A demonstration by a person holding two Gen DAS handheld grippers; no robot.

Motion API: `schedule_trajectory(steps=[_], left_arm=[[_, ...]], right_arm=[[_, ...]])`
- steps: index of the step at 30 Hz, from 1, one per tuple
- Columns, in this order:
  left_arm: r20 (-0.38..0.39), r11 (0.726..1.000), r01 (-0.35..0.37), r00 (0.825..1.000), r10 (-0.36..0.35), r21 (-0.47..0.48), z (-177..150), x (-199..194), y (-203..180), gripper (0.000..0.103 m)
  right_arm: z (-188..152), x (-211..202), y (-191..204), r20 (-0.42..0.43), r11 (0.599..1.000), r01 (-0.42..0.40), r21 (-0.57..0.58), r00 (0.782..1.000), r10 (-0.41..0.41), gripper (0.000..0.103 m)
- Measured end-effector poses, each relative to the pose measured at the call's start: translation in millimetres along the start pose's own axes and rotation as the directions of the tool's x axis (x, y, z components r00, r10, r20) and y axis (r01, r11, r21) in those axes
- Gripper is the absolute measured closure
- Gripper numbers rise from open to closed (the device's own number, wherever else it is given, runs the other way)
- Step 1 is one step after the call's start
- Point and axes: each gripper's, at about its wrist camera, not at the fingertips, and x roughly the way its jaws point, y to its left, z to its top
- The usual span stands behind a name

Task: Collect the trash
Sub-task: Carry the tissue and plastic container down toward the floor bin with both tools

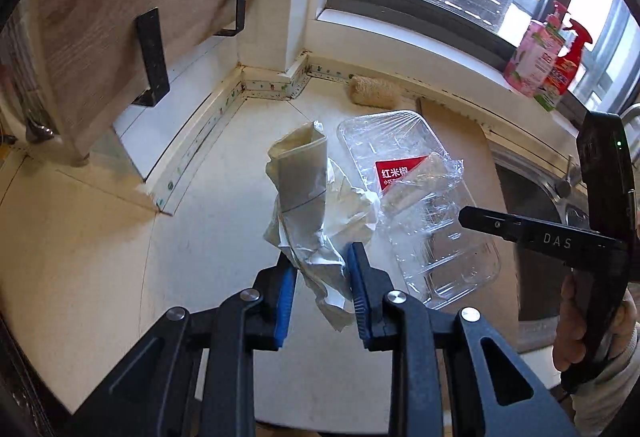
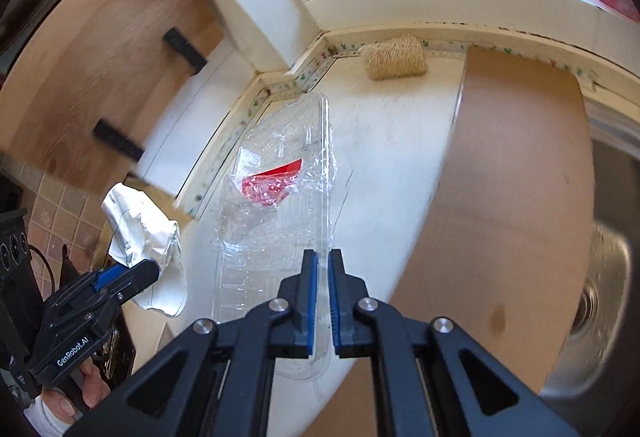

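Two claws grip trash: left claw (image 1: 320, 277) pinches crumpled paper (image 1: 308, 197), right claw (image 2: 322, 277) clamps plastic tray (image 2: 280, 197).

Two black handheld grippers, blue pads
Left gripper (image 2: 150, 269) reads "GenRobot.AI"; right gripper (image 2: 323, 269) reads "DAS", silver pivot screws; pale sleeve (image 2: 44, 413) cuffs

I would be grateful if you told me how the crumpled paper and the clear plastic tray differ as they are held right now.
The crumpled paper is opaque, off-white and wadded; the clear plastic tray is transparent, rigid and moulded, with a red label inside. The paper hangs bunched in the left gripper; the tray is pinched by its thin rim in the right gripper. The tray is the larger. Both are held above the white counter.
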Motion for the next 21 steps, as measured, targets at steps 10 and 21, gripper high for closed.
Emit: schedule_trajectory(steps=[10, 21], left_arm=[[-0.007, 0.995, 0.092, 0.996, -0.092, 0.022, -101.9, -93.2, 33.7, 0.079], [-0.148, 0.99, 0.136, 0.981, -0.128, 0.048, -206.1, -117.4, 47.5, 0.079]], right_arm=[[-141.8, -70.7, 73.7, 0.102, 0.995, 0.017, 0.096, 0.994, -0.027, 0.098], [-271.1, -86.8, 109.2, 0.018, 0.987, 0.071, 0.143, 0.997, -0.075, 0.098]])
